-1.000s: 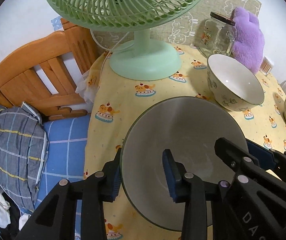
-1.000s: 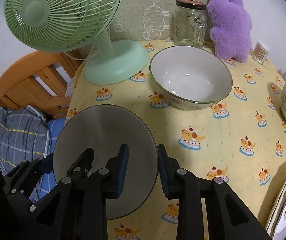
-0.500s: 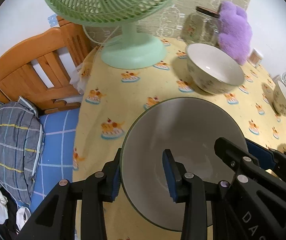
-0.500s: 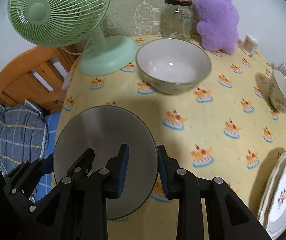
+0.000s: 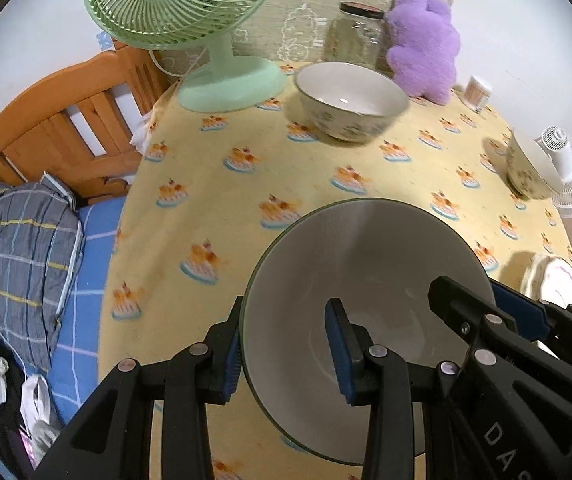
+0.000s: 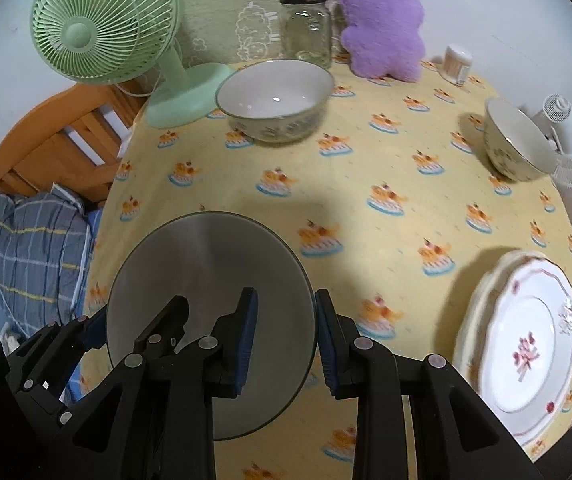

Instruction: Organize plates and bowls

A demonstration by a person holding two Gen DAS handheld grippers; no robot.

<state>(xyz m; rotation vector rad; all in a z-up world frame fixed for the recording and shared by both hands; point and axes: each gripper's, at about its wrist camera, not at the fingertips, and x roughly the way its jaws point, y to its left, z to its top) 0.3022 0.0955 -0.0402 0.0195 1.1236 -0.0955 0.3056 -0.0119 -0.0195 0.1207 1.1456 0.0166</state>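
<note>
1. Both tongs are gripping 1 large bowl (image 5: 365,280): the left tongs (image 5: 286,356) are clamping its left rim, the right tongs (image 6: 284,336) its right rim, holding it above the near side of the desk (image 6: 365,168).
2. The carrying step is under way; next, I judge, comes lowering it evenly into another bowl.
3. The far bowl (image 6: 274,98) is sitting empty; the right bowl (image 6: 515,142) too; plates (image 6: 525,344) are lying stacked near right.

3 bowls (image 6: 210,280); 2 stacked plates (image 6: 525,344); 2 fans (image 6: 102,28); 1 jar (image 6: 305,28).
</note>
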